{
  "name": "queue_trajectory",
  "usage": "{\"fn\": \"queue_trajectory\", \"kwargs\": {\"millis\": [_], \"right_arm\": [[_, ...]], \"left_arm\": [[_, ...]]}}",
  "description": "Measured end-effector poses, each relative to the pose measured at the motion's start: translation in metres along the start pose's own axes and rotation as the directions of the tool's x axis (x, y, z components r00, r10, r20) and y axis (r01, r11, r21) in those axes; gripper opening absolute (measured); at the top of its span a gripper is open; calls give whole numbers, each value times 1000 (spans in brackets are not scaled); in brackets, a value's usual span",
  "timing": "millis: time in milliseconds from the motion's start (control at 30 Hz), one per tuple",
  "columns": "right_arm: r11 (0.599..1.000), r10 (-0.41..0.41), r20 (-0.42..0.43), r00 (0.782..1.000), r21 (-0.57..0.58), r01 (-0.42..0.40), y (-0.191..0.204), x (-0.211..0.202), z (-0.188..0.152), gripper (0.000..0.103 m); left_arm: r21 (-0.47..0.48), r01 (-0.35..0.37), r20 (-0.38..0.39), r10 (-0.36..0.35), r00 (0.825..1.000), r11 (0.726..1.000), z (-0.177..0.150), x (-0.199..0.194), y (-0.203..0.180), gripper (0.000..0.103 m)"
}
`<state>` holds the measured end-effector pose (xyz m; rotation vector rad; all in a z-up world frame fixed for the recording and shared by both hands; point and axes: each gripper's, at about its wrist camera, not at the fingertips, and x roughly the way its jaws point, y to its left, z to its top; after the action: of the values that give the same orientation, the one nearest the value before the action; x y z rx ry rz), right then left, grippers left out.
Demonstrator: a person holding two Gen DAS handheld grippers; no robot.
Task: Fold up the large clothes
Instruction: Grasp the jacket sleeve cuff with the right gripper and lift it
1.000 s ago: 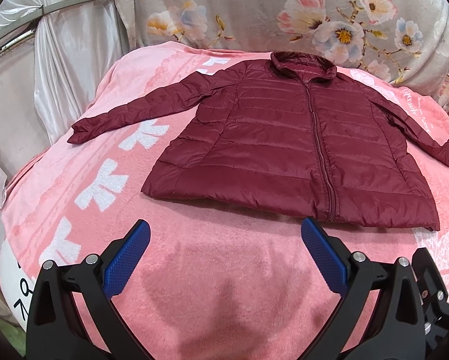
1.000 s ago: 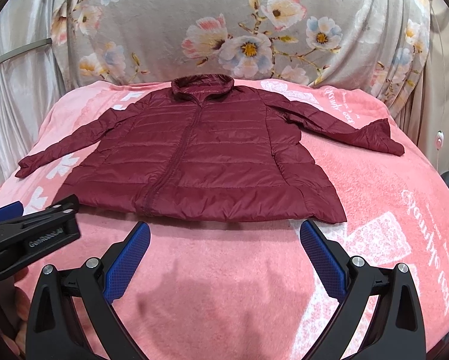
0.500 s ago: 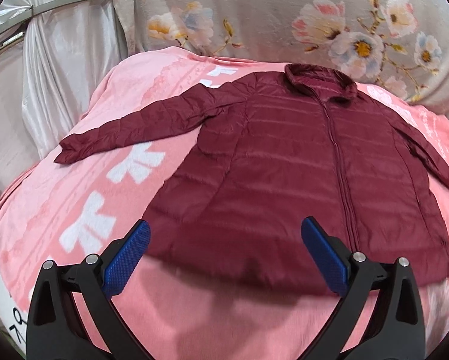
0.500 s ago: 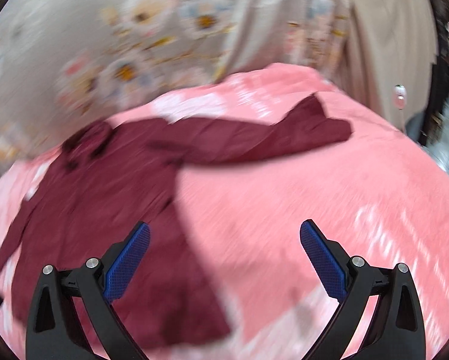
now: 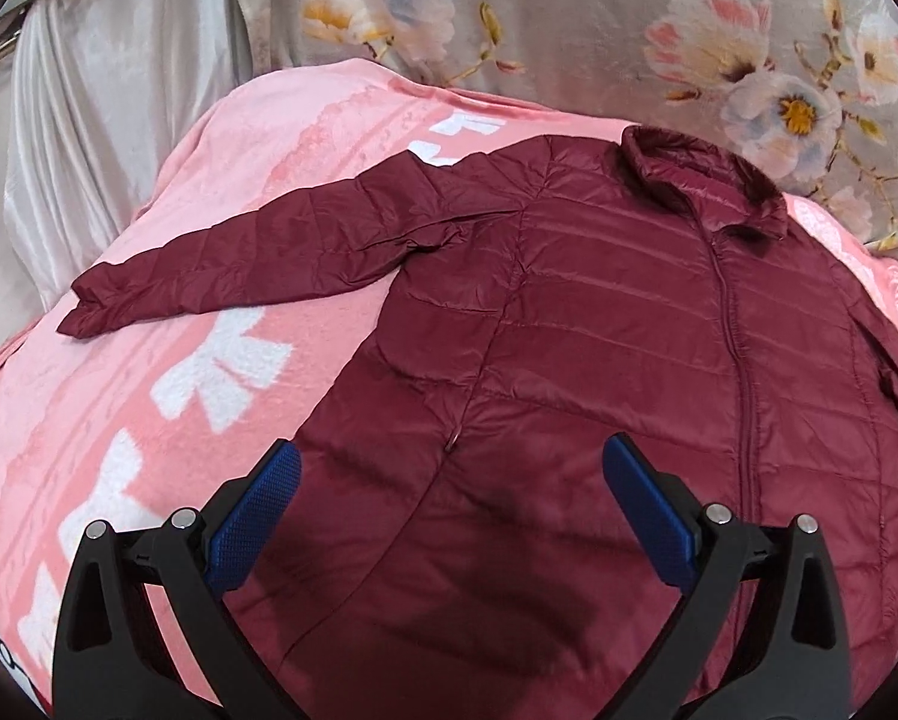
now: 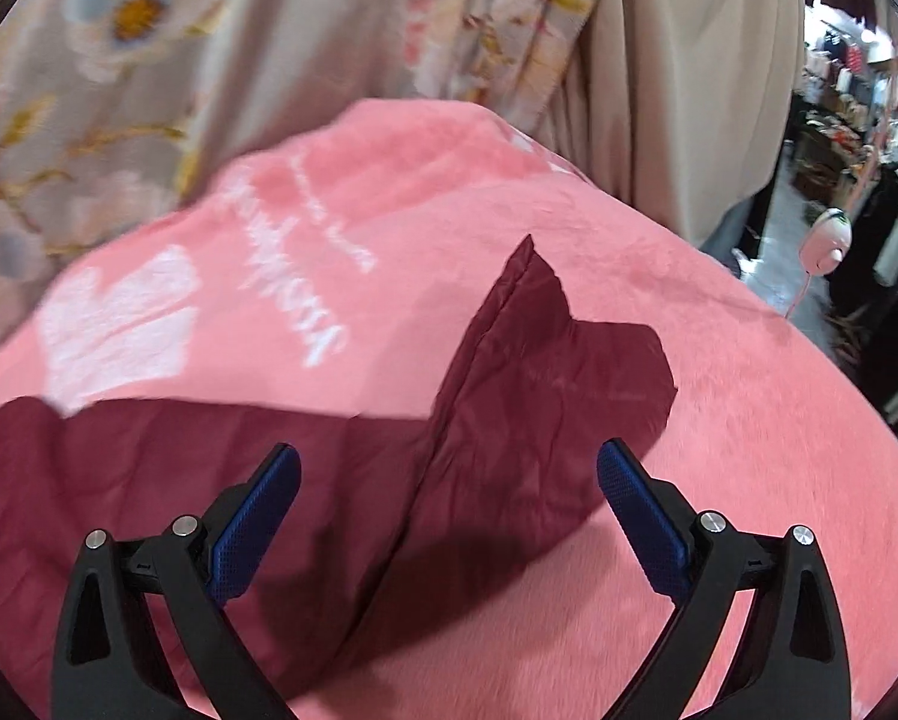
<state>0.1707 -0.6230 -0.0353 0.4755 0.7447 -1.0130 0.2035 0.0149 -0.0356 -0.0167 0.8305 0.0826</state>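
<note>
A dark red quilted jacket (image 5: 617, 324) lies flat, zipped, front up, on a pink blanket (image 5: 149, 324). Its left sleeve (image 5: 257, 258) stretches out to the left. My left gripper (image 5: 449, 510) is open and empty, hovering over the jacket's lower left body. In the right wrist view the jacket's other sleeve (image 6: 509, 390) lies across the blanket (image 6: 749, 420), its cuff end pointing away. My right gripper (image 6: 449, 510) is open and empty, just above that sleeve.
A floral cloth (image 5: 629, 30) hangs behind the blanket, with pale curtains (image 5: 89, 108) at the left. At the right, past the blanket's edge, a beige curtain (image 6: 689, 90) and a shop aisle (image 6: 857, 138) show.
Both grippers have moved forward over the jacket. The left one went from the blanket's front onto the body. The right one swung right to the right sleeve.
</note>
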Motion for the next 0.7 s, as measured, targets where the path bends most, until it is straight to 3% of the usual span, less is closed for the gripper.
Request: {"fn": "queue_trajectory", "kwargs": {"millis": [67,100,167,267,367,433,533,600,700], "right_arm": [[999,-33,-30,999,-9,33,0,15,1,68],[1000,-29,-49,998,-8,29,-2,22,1,61],[1000,-16,-67,998,10,17,-9,29,-3,34],[998,27,-55,998,51,-24,-21,24,-9,8],[993,102,23,995,53,-103,-18,-5,-9,5],[981,191,97,977,23,-194,-5,-36,-5,5],[915,403,192,895,-103,-390,35,-98,-5,5],[848,523,217,824,-225,-479,72,-138,-14,5],[686,699,157,698,-425,-591,142,-188,-44,5]], "left_arm": [[5,-2,-6,2,1000,1000,2,7,0,98],[7,-4,-10,4,1000,1000,2,10,-1,98],[5,-4,-18,4,1000,1000,2,14,0,98],[-7,1,-28,-2,1000,1000,2,19,4,98],[-21,8,-38,-8,999,1000,1,21,7,98],[-27,8,-38,-9,999,1000,0,21,9,98],[-32,5,-33,-7,999,999,0,17,12,98],[-40,8,-33,-9,999,999,0,15,15,98],[-54,9,-26,-10,1000,998,1,11,23,98]]}}
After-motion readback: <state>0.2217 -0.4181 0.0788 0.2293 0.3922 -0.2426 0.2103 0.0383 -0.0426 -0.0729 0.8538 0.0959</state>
